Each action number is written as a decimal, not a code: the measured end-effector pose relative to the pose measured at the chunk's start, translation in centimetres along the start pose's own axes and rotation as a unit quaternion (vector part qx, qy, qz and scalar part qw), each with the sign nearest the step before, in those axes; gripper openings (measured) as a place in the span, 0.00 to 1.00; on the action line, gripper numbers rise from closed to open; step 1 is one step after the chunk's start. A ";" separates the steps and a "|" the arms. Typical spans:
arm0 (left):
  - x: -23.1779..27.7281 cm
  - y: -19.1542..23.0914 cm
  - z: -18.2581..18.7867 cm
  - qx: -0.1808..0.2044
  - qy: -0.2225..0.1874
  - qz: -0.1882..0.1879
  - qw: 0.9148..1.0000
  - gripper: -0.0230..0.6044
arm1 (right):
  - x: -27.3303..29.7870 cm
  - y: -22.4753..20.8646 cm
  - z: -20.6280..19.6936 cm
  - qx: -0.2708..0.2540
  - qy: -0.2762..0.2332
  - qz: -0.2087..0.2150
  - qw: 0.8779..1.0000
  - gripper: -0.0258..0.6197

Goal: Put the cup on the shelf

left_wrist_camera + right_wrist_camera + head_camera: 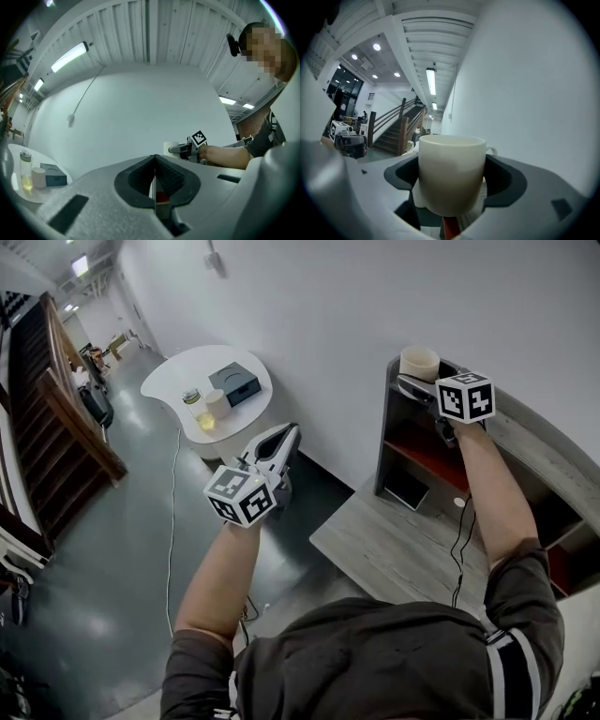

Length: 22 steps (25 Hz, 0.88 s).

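Observation:
A cream mug (419, 362) sits upright between the jaws of my right gripper (413, 383), at the top left corner of the wooden shelf unit (385, 432) by the white wall. In the right gripper view the mug (450, 178) fills the gap and both dark pads (402, 176) press its sides; whether its base rests on the shelf top I cannot tell. My left gripper (282, 439) hangs over the floor, left of the shelf, shut with nothing in it; its pads (165, 174) meet in a line. The left gripper view shows the mug (170, 148) far off.
A grey wooden desk top (394, 545) lies below the shelf unit, which has a red inner board (433, 458). A round white table (174, 379) with a jar (195, 407), a small cup (217, 402) and a dark box (234, 382) stands far left. A wooden staircase (56, 399) runs along the left.

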<state>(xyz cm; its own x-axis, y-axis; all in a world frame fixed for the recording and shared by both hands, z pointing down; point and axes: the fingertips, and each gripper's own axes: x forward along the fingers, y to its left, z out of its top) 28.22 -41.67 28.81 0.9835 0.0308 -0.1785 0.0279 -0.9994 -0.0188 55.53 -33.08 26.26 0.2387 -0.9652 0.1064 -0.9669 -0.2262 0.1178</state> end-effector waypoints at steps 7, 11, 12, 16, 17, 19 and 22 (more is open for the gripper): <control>2.9 -0.8 -0.5 -0.006 -0.002 -0.017 1.000 0.04 | 1.8 -3.8 -1.7 0.020 0.041 -0.040 0.998 0.68; 3.5 -0.7 -1.3 -0.008 0.004 -0.018 1.000 0.04 | 3.1 -4.7 -2.7 0.017 0.065 -0.050 0.996 0.68; 3.6 -0.7 -1.4 -0.008 0.005 -0.017 1.000 0.04 | 3.3 -4.8 -2.7 0.015 0.069 -0.053 0.996 0.68; 3.6 -0.6 -1.6 -0.009 0.006 -0.015 1.000 0.04 | 4.2 -5.4 -3.0 0.007 0.086 -0.065 0.994 0.68; 3.6 -0.5 -1.6 -0.010 0.005 -0.014 1.000 0.04 | 4.5 -5.6 -3.1 0.005 0.091 -0.070 0.993 0.68; 3.6 -0.4 -1.6 -0.012 0.004 -0.013 1.000 0.04 | 4.8 -5.9 -3.3 0.009 0.102 -0.072 0.992 0.68; 3.6 -0.5 -1.6 -0.008 0.006 -0.015 1.000 0.04 | 5.1 -6.0 -3.7 0.033 0.114 -0.059 0.991 0.68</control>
<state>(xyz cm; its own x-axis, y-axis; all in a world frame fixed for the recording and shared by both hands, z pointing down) 32.06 -41.07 29.73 0.9841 0.0602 -0.1668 0.0599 -0.9982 -0.0073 62.93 -36.13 29.78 0.3572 -0.8788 0.3165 -0.9331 -0.3509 0.0787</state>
